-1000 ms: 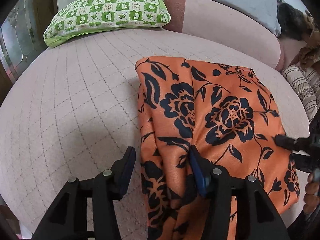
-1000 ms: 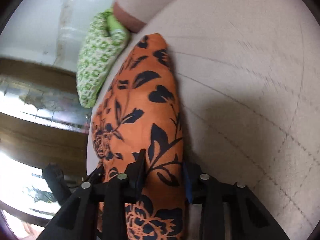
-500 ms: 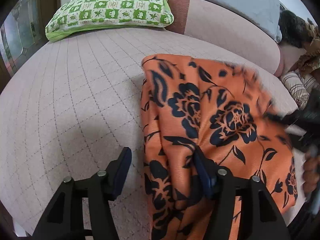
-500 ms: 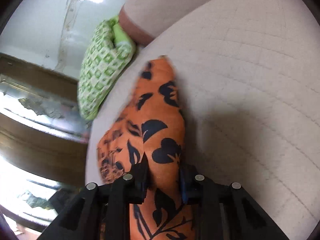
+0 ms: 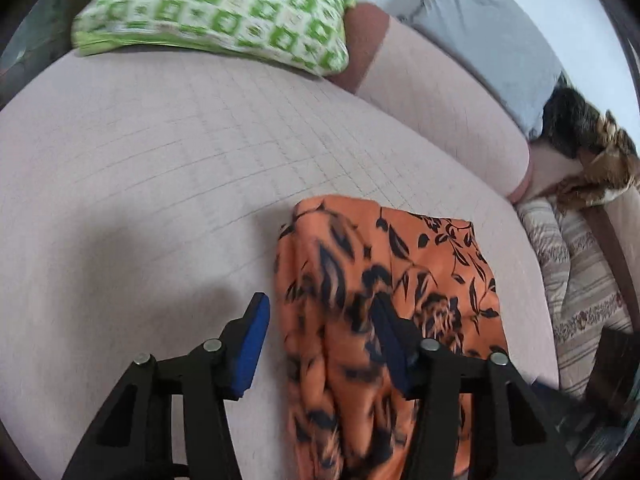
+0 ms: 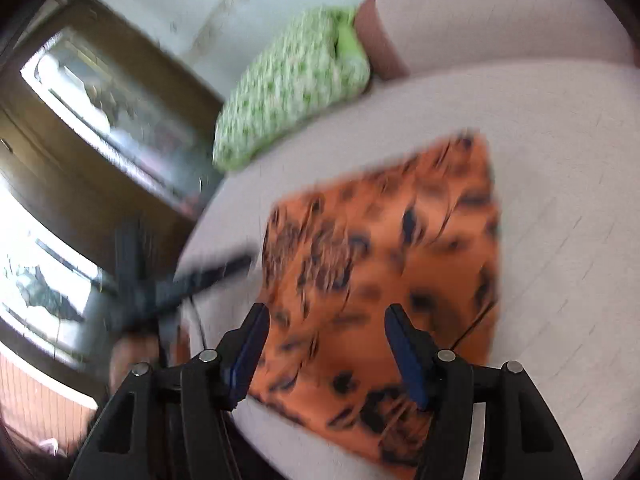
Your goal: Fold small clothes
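An orange cloth with black flowers (image 5: 404, 280) lies folded on the pink quilted bed (image 5: 168, 184). My left gripper (image 5: 322, 312) straddles the cloth's near left edge, and its jaws are closing. The right finger (image 5: 390, 344) is against the fabric, while the left pad (image 5: 256, 328) stands clear of it over bare quilt. In the blurred right wrist view, my right gripper (image 6: 326, 316) hovers above the orange cloth (image 6: 400, 248). Its jaws are opening and nothing is pinched between them. My left gripper (image 6: 208, 276) shows there as a dark streak at the cloth's left edge.
A green checked pillow (image 5: 216, 12) and a grey pillow (image 5: 492, 36) lie at the head of the bed. Striped bedding (image 5: 576, 276) and a dark furry heap (image 5: 588, 136) sit to the right. A wooden-framed glass panel (image 6: 104, 120) stands beyond the bed's left edge.
My right gripper let go of the cloth, rose and rolled, so it now looks down on the whole cloth. In the left view the cloth now looks shorter and narrower, and the left jaws narrowed.
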`<act>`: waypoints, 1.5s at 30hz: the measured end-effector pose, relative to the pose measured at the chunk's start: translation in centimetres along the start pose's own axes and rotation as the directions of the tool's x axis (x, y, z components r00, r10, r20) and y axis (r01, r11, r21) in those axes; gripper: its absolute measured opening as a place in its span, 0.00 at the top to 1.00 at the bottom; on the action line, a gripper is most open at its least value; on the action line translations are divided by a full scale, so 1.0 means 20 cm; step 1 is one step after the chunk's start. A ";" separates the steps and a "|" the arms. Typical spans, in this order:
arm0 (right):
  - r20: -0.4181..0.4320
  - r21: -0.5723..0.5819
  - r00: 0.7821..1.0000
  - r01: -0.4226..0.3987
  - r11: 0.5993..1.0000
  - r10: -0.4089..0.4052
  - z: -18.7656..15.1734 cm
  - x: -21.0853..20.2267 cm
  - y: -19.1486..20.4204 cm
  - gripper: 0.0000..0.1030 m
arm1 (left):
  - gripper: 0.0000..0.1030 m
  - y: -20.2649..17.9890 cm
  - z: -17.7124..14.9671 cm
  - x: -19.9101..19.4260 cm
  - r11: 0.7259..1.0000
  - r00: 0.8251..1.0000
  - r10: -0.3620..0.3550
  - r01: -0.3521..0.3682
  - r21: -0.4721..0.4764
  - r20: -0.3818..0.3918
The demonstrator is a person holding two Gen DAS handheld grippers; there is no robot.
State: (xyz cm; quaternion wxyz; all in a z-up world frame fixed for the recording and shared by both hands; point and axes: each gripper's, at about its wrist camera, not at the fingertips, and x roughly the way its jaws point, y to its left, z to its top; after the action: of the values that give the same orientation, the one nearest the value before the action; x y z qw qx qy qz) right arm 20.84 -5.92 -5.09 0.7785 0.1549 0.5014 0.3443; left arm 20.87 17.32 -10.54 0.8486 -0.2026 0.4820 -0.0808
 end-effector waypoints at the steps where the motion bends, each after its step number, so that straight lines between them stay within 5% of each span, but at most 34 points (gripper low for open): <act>1: -0.039 0.006 0.999 0.002 1.000 -0.002 -0.05 0.06 -0.02 0.38 | 0.52 -0.01 0.04 0.05 1.000 1.000 -0.005 0.005 0.005 -0.025; 3: -0.060 0.033 0.998 -0.004 0.999 0.006 -0.10 0.11 -0.07 0.38 | 0.82 -0.02 0.10 0.13 0.999 0.996 0.049 -0.048 0.021 -0.079; 4: -0.050 0.032 0.999 -0.009 0.999 0.011 -0.11 0.11 -0.08 0.39 | 0.82 0.00 0.12 0.18 0.996 0.993 0.083 -0.079 0.039 -0.087; 10: -0.052 -0.026 0.999 -0.005 1.000 0.004 -0.18 0.10 -0.10 0.40 | 0.76 0.07 0.16 0.24 0.999 0.990 0.032 -0.032 0.004 -0.136; 12: -0.043 -0.030 0.999 -0.010 0.999 0.009 -0.20 0.09 -0.11 0.40 | 0.62 0.08 0.16 0.19 0.999 0.992 0.048 -0.049 -0.003 -0.115; 15: -0.043 -0.010 0.999 -0.031 0.999 0.031 -0.15 0.12 -0.11 0.39 | 0.60 0.04 0.10 0.05 0.999 0.998 0.047 -0.047 -0.006 -0.047; 22: -0.008 0.039 0.997 -0.074 0.996 0.075 -0.13 0.07 -0.11 0.37 | 0.60 -0.14 -0.30 -0.31 0.999 0.999 -0.006 0.004 0.043 0.053; 26: 0.001 0.120 0.992 -0.127 0.985 0.128 -0.12 0.08 -0.16 0.36 | 0.64 -0.07 -0.54 -0.07 0.999 0.996 0.037 -0.040 -0.026 -0.086; 27: -0.003 0.140 0.990 -0.139 0.980 0.141 -0.12 0.09 -0.18 0.36 | 0.64 -0.07 -0.56 -0.09 0.999 0.998 0.027 -0.030 -0.040 -0.058; 32: 0.030 0.165 0.987 -0.163 0.973 0.160 -0.09 -0.01 -0.18 0.36 | 0.66 -0.20 -0.50 -0.24 0.994 0.996 0.091 -0.091 0.056 0.004; 36: 0.071 0.173 0.974 -0.225 0.959 0.216 -0.07 -0.06 -0.17 0.32 | 0.53 -0.27 -0.49 -0.30 0.994 0.998 0.039 -0.044 0.099 0.053; 40: 0.016 0.333 0.962 -0.262 0.906 0.272 -0.14 0.06 -0.37 0.35 | 0.57 -0.17 -0.52 -0.04 0.993 0.991 0.103 -0.097 0.073 -0.088; 42: 0.040 0.371 0.954 -0.290 0.882 0.296 -0.13 0.01 -0.39 0.37 | 0.57 -0.17 -0.51 -0.08 0.995 0.994 0.087 -0.083 0.063 -0.062; 45: 0.065 0.270 0.957 -0.288 0.919 0.281 -0.07 -0.09 -0.29 0.33 | 0.57 -0.24 -0.47 -0.20 0.988 0.993 0.121 -0.121 0.098 0.013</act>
State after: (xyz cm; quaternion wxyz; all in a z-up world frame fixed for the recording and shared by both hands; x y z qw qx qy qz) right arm 21.43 -11.47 -7.89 0.6971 0.3377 0.5068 0.3784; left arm 11.08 11.79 -9.72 0.8626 -0.1313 0.4858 -0.0521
